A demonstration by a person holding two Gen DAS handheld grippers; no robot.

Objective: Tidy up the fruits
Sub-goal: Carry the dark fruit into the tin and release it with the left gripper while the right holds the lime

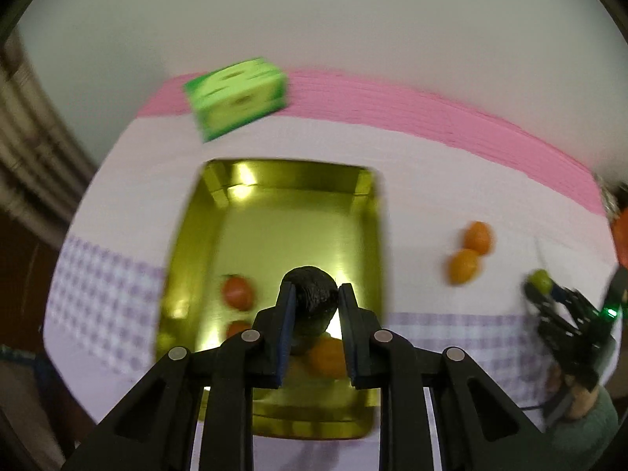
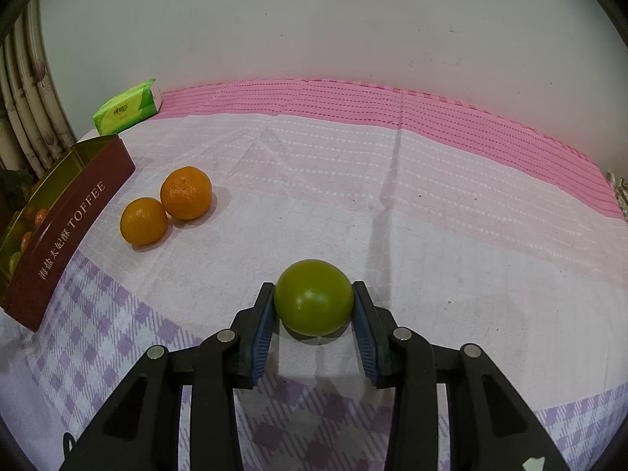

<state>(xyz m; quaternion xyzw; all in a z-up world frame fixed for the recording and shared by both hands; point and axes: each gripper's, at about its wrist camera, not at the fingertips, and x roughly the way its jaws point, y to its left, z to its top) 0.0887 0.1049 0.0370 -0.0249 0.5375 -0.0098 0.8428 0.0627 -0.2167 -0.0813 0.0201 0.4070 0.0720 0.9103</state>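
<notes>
Hand-held gripper (image 2: 313,306) beside 2 oranges (image 2: 165,206).

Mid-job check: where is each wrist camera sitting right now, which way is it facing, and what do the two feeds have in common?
Left wrist: above the gold tin, looking steeply down; left gripper clamps a dark bumpy fruit; right gripper and a sleeve show at the right edge.
Right wrist: low over the tablecloth, facing the wall; right gripper clamps a green fruit.
Shared: tin, two oranges, green tissue pack, green fruit.
</notes>
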